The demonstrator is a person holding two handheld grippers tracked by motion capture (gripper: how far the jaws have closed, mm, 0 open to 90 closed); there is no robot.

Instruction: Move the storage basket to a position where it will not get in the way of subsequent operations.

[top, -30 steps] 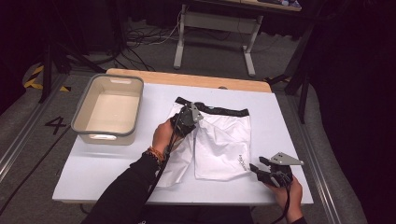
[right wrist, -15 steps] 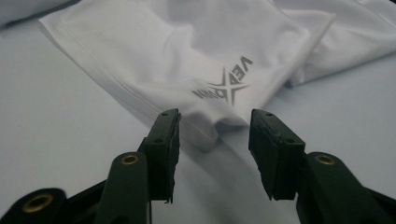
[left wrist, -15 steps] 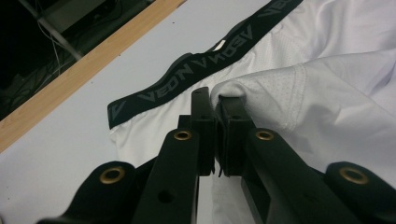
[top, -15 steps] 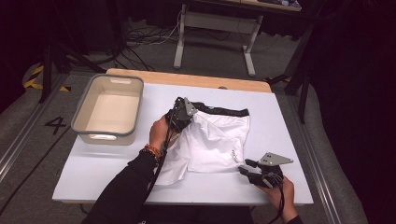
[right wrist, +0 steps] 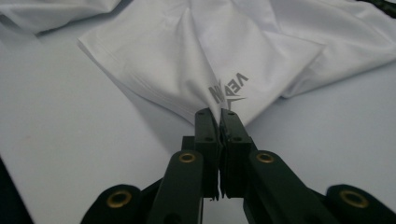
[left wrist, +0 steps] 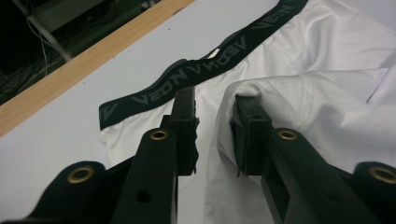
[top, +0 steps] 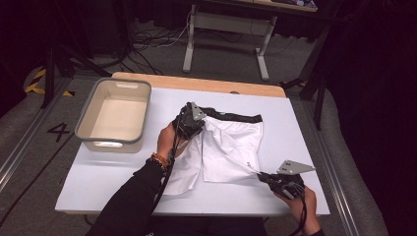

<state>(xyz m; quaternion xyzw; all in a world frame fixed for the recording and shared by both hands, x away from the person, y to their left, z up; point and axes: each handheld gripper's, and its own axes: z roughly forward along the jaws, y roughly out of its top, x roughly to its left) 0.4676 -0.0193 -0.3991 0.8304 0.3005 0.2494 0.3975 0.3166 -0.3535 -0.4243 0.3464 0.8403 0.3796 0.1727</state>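
Observation:
White shorts (top: 231, 142) with a black waistband (top: 236, 116) lie partly crumpled in the middle of the white table. My left gripper (top: 189, 120) sits at the waistband's left end. Its jaws stand open (left wrist: 212, 116), and a fold of white fabric (left wrist: 280, 93) is draped over the right-hand jaw. My right gripper (top: 263, 176) is near the table's front right and is shut on the hem of the shorts' leg. In the right gripper view the jaws (right wrist: 220, 114) pinch the cloth just below a grey logo (right wrist: 229, 88), and the leg is drawn out taut toward them.
A beige bin (top: 114, 115) with a grey rim stands empty at the table's left. A wooden strip (top: 196, 83) runs along the far edge of the table. Bare white tabletop (top: 98, 182) lies at the front left and along the right side.
The right gripper moved left to the shorts' leg hem, then drew back right with the cloth stretched after it. The left gripper shifted slightly left at the waistband, and the shorts are more rumpled.

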